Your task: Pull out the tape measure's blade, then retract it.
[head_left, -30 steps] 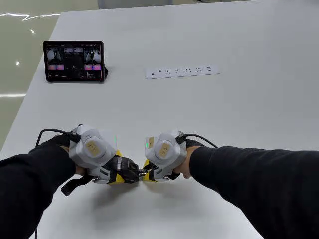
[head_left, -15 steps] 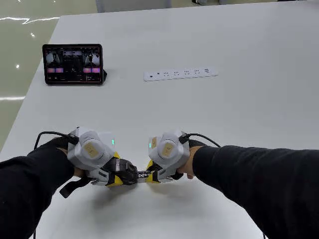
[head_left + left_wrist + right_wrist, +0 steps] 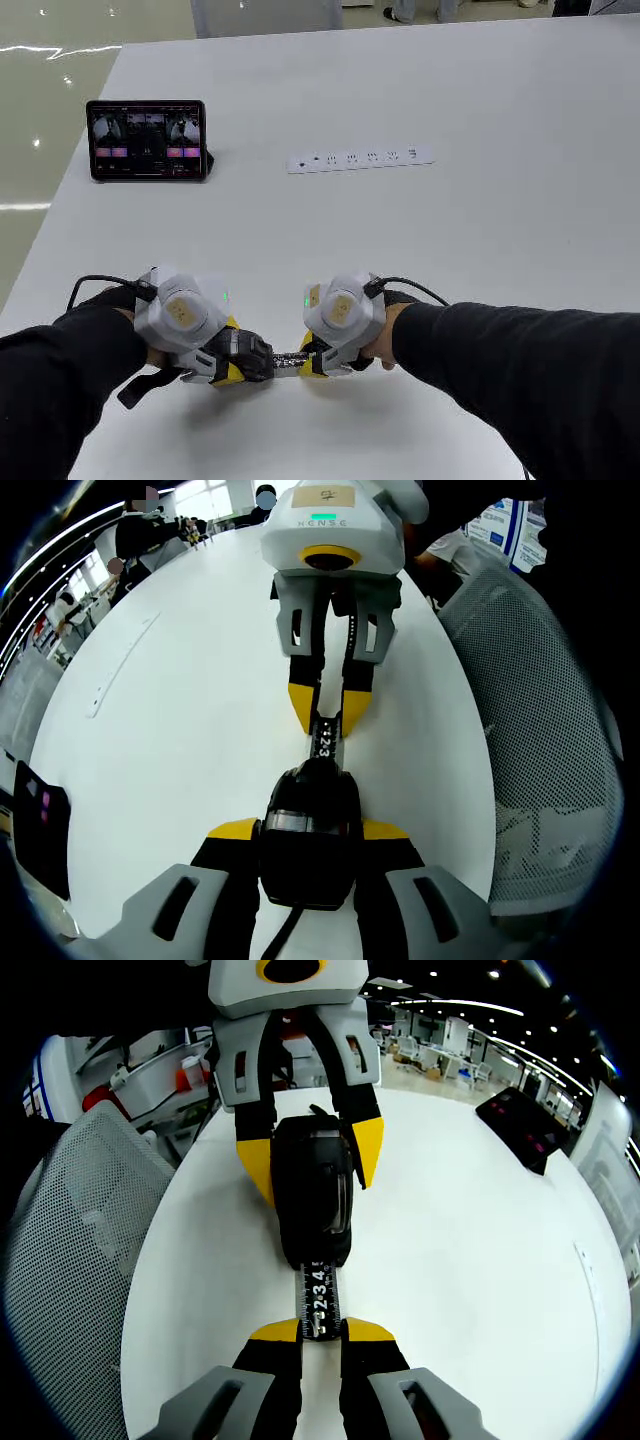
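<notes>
White tabletop [image 3: 480, 200] runs wide and bare toward its far and right edges, with glossy floor [image 3: 40, 100] beyond the left edge.

Close to the near edge, and nearer the left edge than the right, sits the black tape measure [image 3: 310, 810]. The left tongs [image 3: 310, 832] pinch it, one yellow tip pressed against each flat side of the case. Whether the case touches the surface or hangs just above it cannot be told.

A short run of blade [image 3: 319, 1300] is out of the case mouth, with the numerals 2, 3 and 4 readable on it. It lies roughly along the near edge. The right tongs [image 3: 321, 1332] are pressed together on the blade's free end and face the left tongs tip to tip, with only that bit of blade between them.

Sleeved arms reach in from the near corners to both tools. Just past the near edge, a grey mesh chair [image 3: 530, 730] stands close to the work, so room is tight on that side.

Toward the right edge the surface is open. A white power strip [image 3: 360, 158] lies flat farther in, toward the far edge and well apart from the tongs. A dark tablet [image 3: 147, 139] stands propped near the left edge, also well apart.
</notes>
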A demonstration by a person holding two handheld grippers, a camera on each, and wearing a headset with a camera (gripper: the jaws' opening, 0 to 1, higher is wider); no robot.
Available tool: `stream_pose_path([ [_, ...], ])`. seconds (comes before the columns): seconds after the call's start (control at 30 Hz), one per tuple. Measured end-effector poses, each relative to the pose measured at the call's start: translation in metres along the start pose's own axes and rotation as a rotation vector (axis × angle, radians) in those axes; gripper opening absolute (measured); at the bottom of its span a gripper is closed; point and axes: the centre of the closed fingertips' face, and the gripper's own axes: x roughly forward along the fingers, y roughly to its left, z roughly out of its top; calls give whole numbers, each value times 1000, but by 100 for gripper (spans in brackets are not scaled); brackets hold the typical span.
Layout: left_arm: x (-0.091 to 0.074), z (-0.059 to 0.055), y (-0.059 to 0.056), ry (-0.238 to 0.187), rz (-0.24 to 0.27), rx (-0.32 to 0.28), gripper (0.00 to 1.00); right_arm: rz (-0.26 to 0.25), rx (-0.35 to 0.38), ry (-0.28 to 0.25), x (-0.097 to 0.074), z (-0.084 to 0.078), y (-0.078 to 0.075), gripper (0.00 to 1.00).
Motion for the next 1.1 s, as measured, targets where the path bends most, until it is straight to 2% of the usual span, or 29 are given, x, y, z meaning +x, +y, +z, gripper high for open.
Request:
stream_pose_path([
  [0.9,0,0,1,-6,11,-6,31,-7,27,13,-10,-17,-2,10],
  [1.1,-1,1,0,-10,10,14,31,-5,36,14,-14,-23,-2,10],
])
